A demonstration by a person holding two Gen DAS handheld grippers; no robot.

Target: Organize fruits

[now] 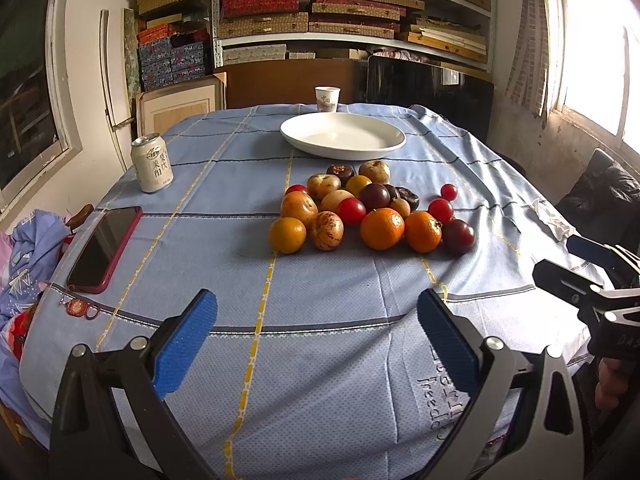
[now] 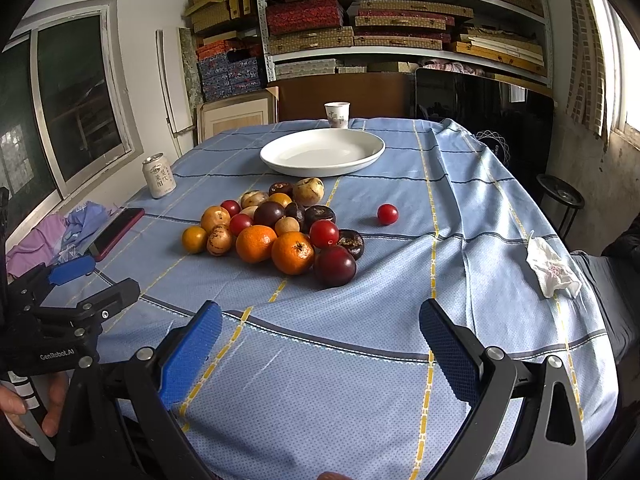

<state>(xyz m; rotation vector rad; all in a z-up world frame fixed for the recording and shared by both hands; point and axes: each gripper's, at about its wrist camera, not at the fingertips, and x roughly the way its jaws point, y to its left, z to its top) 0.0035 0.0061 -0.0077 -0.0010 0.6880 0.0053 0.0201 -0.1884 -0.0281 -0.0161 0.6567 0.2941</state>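
A heap of fruit (image 1: pixel 360 208) (image 2: pixel 280 228) lies mid-table on the blue cloth: oranges (image 1: pixel 382 228) (image 2: pixel 293 252), red tomatoes, dark plums (image 2: pixel 335 266) and speckled tan fruits. One red tomato (image 2: pixel 387 214) sits apart to the right. Behind the heap stands a white oval plate (image 1: pixel 343 136) (image 2: pixel 322 152) with nothing in it. My left gripper (image 1: pixel 316 320) hangs open near the table's front edge, short of the heap. My right gripper (image 2: pixel 320 328) is open too, over the front cloth; its body also shows at the right edge of the left wrist view.
A drink can (image 1: pixel 152 162) (image 2: pixel 159 175) and a red-cased phone (image 1: pixel 105 249) (image 2: pixel 118 232) lie at the left. A paper cup (image 1: pixel 327 98) (image 2: pixel 337 114) stands behind the plate. A crumpled tissue (image 2: pixel 552 266) lies at the right. Clothes are piled off the left edge.
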